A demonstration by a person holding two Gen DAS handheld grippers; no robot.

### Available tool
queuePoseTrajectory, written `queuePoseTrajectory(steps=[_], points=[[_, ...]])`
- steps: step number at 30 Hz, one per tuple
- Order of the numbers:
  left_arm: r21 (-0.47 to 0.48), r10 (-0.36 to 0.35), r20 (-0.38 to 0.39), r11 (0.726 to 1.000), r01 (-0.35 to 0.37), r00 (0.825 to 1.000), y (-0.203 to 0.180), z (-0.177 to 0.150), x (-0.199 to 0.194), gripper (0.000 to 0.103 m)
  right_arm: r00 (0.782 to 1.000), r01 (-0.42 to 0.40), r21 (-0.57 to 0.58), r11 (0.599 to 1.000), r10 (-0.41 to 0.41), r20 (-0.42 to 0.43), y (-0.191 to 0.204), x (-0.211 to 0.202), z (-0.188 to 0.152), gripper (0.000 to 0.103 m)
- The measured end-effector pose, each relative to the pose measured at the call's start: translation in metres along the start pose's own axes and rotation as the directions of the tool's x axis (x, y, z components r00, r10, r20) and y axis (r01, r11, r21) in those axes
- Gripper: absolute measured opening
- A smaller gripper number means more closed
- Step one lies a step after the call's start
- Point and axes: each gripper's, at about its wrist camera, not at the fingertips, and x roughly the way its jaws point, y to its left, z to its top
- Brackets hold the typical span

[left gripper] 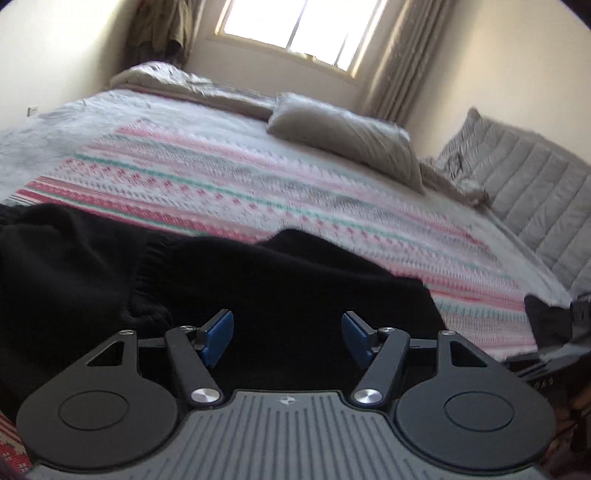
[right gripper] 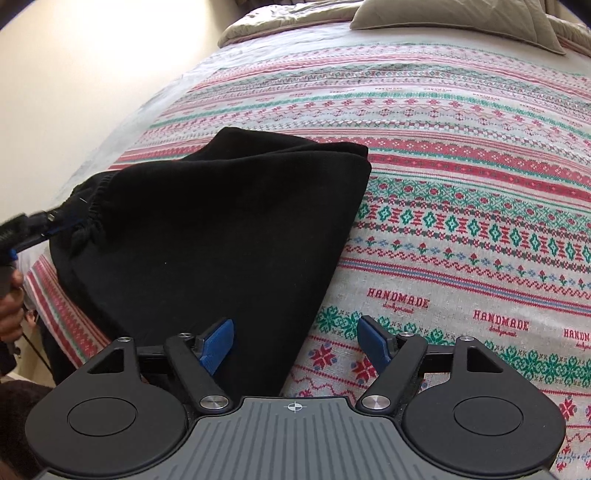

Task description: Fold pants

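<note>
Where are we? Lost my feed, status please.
Left gripper open, right gripper open, both at the black pants. Pants lie bunched on the patterned bedspread. Nothing in the way.

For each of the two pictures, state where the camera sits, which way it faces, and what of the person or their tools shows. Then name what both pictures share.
Left wrist: sits on the left gripper, low over the black pants, facing up the bed toward the window; its own open fingers show.
Right wrist: sits on the right gripper, looking down across the bed; its open fingers show, plus the person's left hand at the left edge.
Shared: pants, patterned bedspread, pillow.
</note>
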Motion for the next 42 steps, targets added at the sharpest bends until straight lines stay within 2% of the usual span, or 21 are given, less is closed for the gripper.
queuePoseTrajectory(steps=[2, 6, 8, 10, 11, 13, 16, 20, 25, 26, 28, 29, 30, 36, 40, 42], points=[[0.016, 0.068, -0.032, 0.998, -0.068, 0.997, 0.003, -0.004, 0.009, 0.068, 1.000, -0.014, 0.011, 1.000, 0.014, -0.008, -0.002, 0.001, -0.002, 0.075], [0.047, 0.194, -0.004, 0.980, -0.193, 0.981, 0.020, -0.005, 0.005, 0.068, 0.999, -0.030, 0.016, 0.999, 0.031, -0.019, -0.003, 0.002, -0.006, 0.075], [0.029, 0.210, -0.021, 0.977, -0.209, 0.978, 0.031, -0.006, 0.003, 0.064, 0.999, -0.033, 0.009, 0.999, 0.033, -0.019, -0.003, 0.001, -0.008, 0.075], [0.038, 0.222, -0.051, 0.975, -0.220, 0.974, 0.038, -0.009, 0.002, 0.048, 0.999, -0.035, 0.004, 0.999, 0.035, -0.019, -0.003, 0.001, -0.010, 0.075], [0.056, 0.237, -0.058, 0.971, -0.234, 0.970, 0.038, -0.012, 0.001, 0.044, 0.999, -0.035, 0.001, 0.999, 0.035, -0.019, -0.003, 0.001, -0.011, 0.075], [0.087, 0.236, -0.050, 0.969, -0.232, 0.970, 0.032, -0.016, -0.005, 0.045, 0.999, -0.036, 0.000, 0.999, 0.036, -0.019, -0.004, 0.001, -0.013, 0.075], [0.122, 0.194, -0.022, 0.974, -0.190, 0.981, 0.016, -0.019, -0.011, 0.052, 0.999, -0.039, 0.006, 0.999, 0.039, -0.025, -0.005, -0.002, -0.013, 0.075], [0.191, 0.070, 0.007, 0.979, -0.070, 0.998, -0.014, -0.024, -0.015, 0.059, 0.996, -0.072, 0.056, 0.996, 0.074, -0.039, -0.008, -0.004, -0.012, 0.075], [0.350, -0.042, -0.016, 0.935, 0.045, 0.999, -0.058, -0.039, -0.004, 0.064, 0.994, -0.086, 0.058, 0.995, 0.089, -0.066, -0.004, -0.002, -0.016, 0.075], [0.376, -0.059, -0.029, 0.924, 0.066, 0.998, -0.066, -0.042, -0.001, 0.064, 0.994, -0.087, 0.052, 0.995, 0.090, -0.069, -0.003, -0.002, -0.016, 0.072], [0.421, -0.083, -0.055, 0.902, 0.098, 0.995, -0.081, -0.049, 0.004, 0.065, 0.991, -0.108, 0.056, 0.993, 0.112, -0.078, -0.002, -0.002, -0.018, 0.058], [0.441, -0.091, -0.066, 0.891, 0.111, 0.994, -0.088, -0.052, 0.006, 0.065, 0.987, -0.131, 0.066, 0.989, 0.136, -0.085, -0.003, -0.002, -0.018, 0.042], [0.458, -0.098, -0.076, 0.880, 0.122, 0.992, -0.094, -0.055, 0.008, 0.066, 0.981, -0.161, 0.078, 0.984, 0.168, -0.094, -0.004, -0.001, -0.019, 0.031], [0.509, -0.149, -0.098, 0.842, 0.178, 0.984, -0.118, -0.065, 0.010, 0.073, 0.969, -0.231, 0.105, 0.967, 0.238, -0.060, -0.005, -0.010, -0.013, 0.021], [0.522, -0.179, -0.077, 0.831, 0.193, 0.981, -0.126, -0.068, 0.007, 0.082, 0.957, -0.285, 0.128, 0.950, 0.289, -0.013, -0.006, -0.019, -0.004, 0.020], [0.524, -0.210, -0.076, 0.823, 0.218, 0.975, -0.131, -0.068, 0.006, 0.083, 0.953, -0.301, 0.131, 0.945, 0.303, 0.005, -0.005, -0.022, 0.001, 0.020]])
